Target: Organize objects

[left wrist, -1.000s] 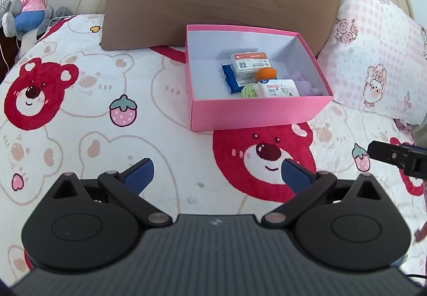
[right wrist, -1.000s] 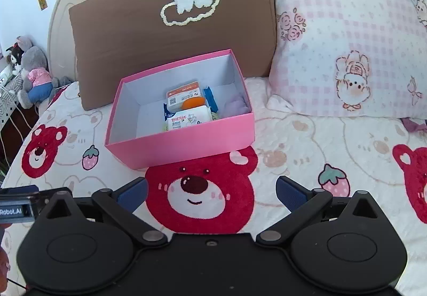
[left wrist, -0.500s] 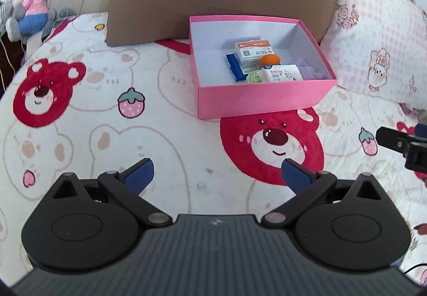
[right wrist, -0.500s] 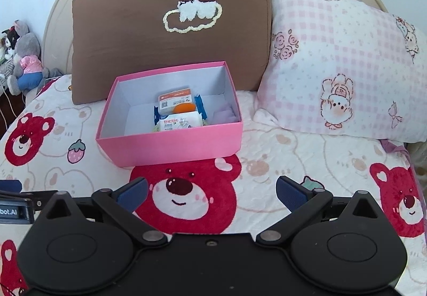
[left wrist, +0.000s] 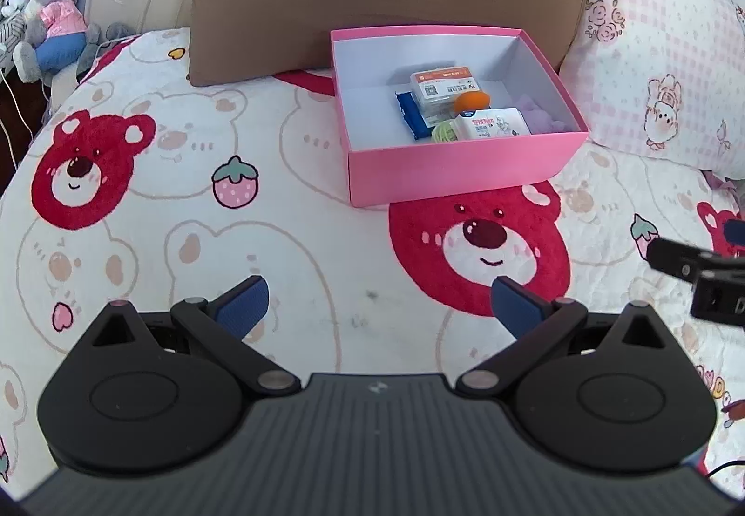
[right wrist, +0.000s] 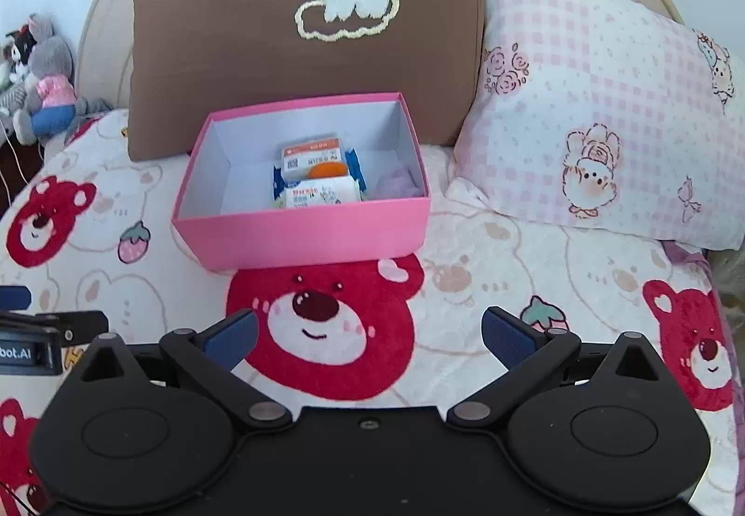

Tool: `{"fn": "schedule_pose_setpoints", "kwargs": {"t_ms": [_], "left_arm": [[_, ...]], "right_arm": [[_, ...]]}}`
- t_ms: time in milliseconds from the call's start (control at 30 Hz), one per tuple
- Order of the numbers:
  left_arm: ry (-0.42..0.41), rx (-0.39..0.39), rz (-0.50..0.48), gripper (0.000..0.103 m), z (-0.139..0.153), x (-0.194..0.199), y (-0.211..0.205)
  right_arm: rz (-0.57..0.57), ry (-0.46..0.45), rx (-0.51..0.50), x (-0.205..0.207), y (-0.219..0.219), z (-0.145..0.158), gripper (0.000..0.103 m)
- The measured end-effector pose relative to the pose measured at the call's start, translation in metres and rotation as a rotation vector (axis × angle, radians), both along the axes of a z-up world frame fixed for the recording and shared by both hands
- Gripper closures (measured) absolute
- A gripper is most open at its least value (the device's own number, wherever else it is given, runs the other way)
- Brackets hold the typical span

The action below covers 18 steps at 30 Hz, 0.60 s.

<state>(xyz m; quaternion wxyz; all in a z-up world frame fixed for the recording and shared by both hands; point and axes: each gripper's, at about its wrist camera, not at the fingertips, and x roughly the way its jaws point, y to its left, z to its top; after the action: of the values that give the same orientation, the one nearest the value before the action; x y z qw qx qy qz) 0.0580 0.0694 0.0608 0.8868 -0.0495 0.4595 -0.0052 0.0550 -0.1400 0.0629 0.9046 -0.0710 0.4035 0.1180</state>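
I am holding both tools over the bear-print bedspread point(left wrist: 288, 236), short of the pink box point(left wrist: 447, 171), which is sitting at the foot of the brown cushion point(right wrist: 288, 31) and beside the pink checked pillow point(right wrist: 600, 106). The left gripper point(left wrist: 379, 302) is hanging with its jaws spread wide and nothing between them; the right gripper point(right wrist: 368, 336) is likewise gaping and carrying nothing.

I am judging the tidying to be nearly or wholly finished: every loose item I can find is lying inside the box, bunched toward its right half, and I am seeing nothing stray on the bedspread. No lid is showing in either view.

Counting the contents, I am making out six things: one orange-topped white packet point(left wrist: 442, 86) at the back, one blue wrapper point(left wrist: 409, 115) partly under it, one small orange ball point(left wrist: 471, 101), one white tissue pack point(left wrist: 493, 124) in front, one yellow-green round thing point(left wrist: 444, 133) I cannot identify, and one pale purple soft item point(right wrist: 396, 185) in the right corner. Beyond that there are one box, two pillows, and a cluster of plush toys point(left wrist: 46, 27) at the far left.
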Motion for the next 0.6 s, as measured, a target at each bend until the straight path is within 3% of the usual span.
{"fn": "schedule_pose_setpoints", "kwargs": {"t_ms": [600], "left_arm": [[0.068, 0.057, 0.001, 0.000, -0.004, -0.001, -0.013]], "right_arm": [[0.030, -0.003, -0.036, -0.009, 0.005, -0.001, 0.000]]}}
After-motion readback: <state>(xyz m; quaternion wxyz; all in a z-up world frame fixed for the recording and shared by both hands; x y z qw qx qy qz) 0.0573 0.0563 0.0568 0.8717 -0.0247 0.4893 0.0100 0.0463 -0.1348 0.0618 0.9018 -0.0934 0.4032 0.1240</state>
